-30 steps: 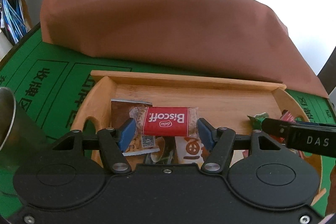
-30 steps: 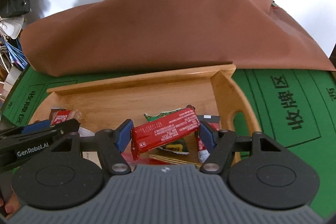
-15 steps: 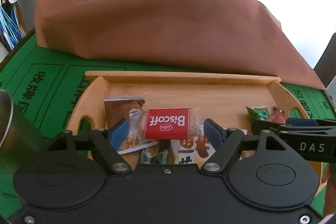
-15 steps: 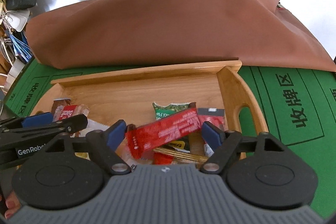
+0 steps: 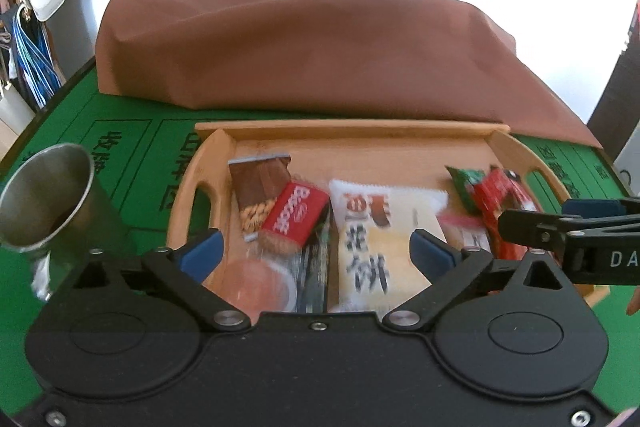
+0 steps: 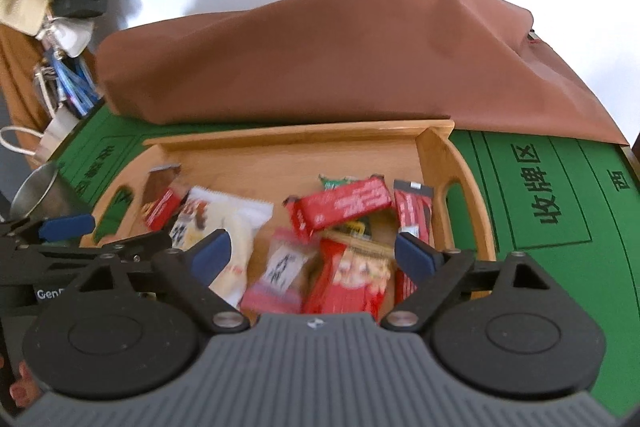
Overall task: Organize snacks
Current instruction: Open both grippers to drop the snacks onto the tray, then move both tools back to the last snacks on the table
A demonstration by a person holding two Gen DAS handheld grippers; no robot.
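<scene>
Snacks lying in tray (image 5: 208, 155), both grippers standing empty above it

Left gripper (image 5: 316, 251) is hovering with jaws wide apart, having just been opening, nothing between the pads; Biscoff (image 5: 294, 213) is lying loose below, leaning on the brown packet (image 5: 260, 187), beside the white cracker pack (image 5: 372, 227). Right gripper (image 6: 312, 255) is likewise gaping, jaws having just been opening, gripping nothing; red bar (image 6: 340, 207) is resting on the heap of red and green wrappers at the tray's right end. Both pieces are reading as delivered. Metal cup (image 5: 48, 195) is standing on the green mat (image 6: 560, 227) left of the tray. No snack is showing outside the tray; whether more remain out of view, cannot tell. Contents are lying jumbled, so tidying may be outstanding
</scene>
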